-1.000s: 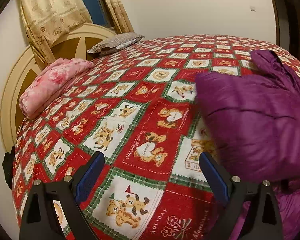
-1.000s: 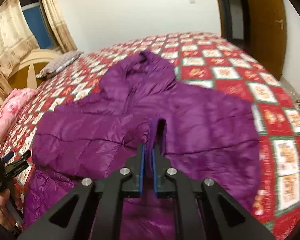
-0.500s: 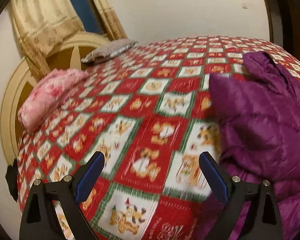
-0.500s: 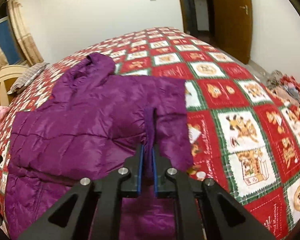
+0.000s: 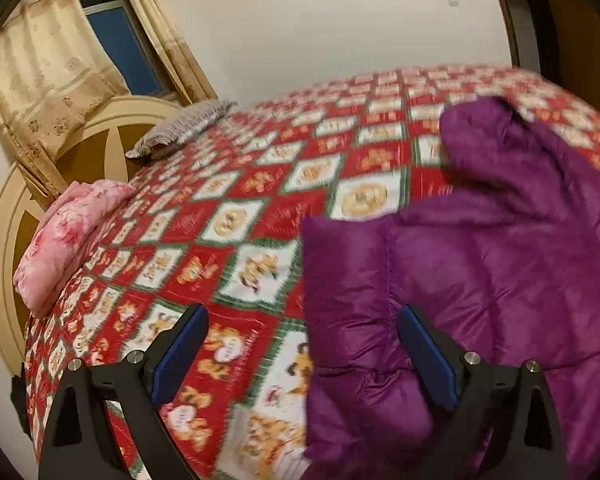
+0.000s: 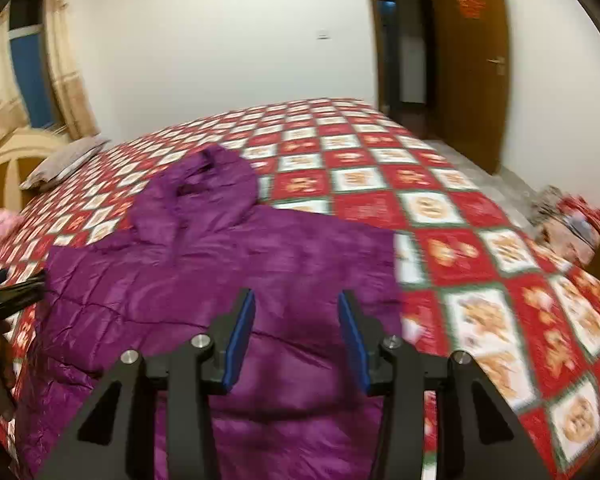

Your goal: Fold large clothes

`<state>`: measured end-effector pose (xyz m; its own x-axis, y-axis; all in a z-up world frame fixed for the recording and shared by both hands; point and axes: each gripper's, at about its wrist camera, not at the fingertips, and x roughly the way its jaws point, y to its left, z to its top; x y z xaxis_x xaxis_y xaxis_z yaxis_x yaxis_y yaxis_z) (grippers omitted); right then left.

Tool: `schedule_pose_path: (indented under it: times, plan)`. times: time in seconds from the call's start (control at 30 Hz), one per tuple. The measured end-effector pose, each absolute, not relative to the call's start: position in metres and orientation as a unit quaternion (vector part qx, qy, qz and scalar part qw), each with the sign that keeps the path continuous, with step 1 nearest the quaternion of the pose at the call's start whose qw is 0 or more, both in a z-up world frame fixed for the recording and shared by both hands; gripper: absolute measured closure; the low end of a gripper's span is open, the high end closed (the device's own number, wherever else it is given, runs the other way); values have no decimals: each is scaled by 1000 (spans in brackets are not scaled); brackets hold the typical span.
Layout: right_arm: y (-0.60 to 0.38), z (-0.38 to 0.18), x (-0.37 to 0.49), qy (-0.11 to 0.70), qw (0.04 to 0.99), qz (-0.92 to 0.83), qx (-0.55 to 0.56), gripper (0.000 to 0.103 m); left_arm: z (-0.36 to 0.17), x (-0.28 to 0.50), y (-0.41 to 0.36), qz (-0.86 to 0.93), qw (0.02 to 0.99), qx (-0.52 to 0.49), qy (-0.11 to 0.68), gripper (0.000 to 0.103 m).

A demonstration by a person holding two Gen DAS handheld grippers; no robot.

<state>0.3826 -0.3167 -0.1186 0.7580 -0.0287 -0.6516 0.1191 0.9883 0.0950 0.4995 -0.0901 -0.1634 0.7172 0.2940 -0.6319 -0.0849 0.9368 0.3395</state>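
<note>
A purple puffer jacket [image 6: 228, 264] lies on the red patterned bedspread [image 6: 460, 220], hood toward the far side, both sleeves folded in over the body. My right gripper [image 6: 296, 312] is open and empty just above the jacket's middle. My left gripper [image 5: 300, 332] is open and empty, hovering over the jacket's left edge [image 5: 340, 280], where the folded sleeve lies; the edge sits between its fingers, apart from both. The left gripper also shows at the left edge of the right wrist view [image 6: 12, 292].
A pink folded blanket [image 5: 68, 236] and a grey pillow [image 5: 180, 128] lie by the round headboard [image 5: 112, 136]. Curtains hang at the window [image 5: 60, 60]. A wooden door [image 6: 472, 60] stands far right, with clutter on the floor [image 6: 572, 224] beside the bed.
My right gripper opened and let go of the sleeve fold it was holding; the sleeve now lies on the jacket. My left gripper moved right, over the jacket's left edge.
</note>
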Motion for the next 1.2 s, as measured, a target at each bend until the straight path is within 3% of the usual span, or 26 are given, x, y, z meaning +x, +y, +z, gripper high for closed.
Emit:
schedule_pose_path:
  times: [0.27,0.87,1.07,1.2]
  plan:
    - [-324,-177,401,394,914,-59,73,61,-191,507,-95,95,911,144,375,7]
    - [-320,-184,403,397,914,-63,62,61,-197,507,-97,96,909,147,377,6]
    - [-312,-171,402,406,911,-70,29,59,-153,484,-86,100,920,105,364,6]
    - [-300,-144,386,364,928,-61,44,59,-142,455,-110,43,933,103,342,6]
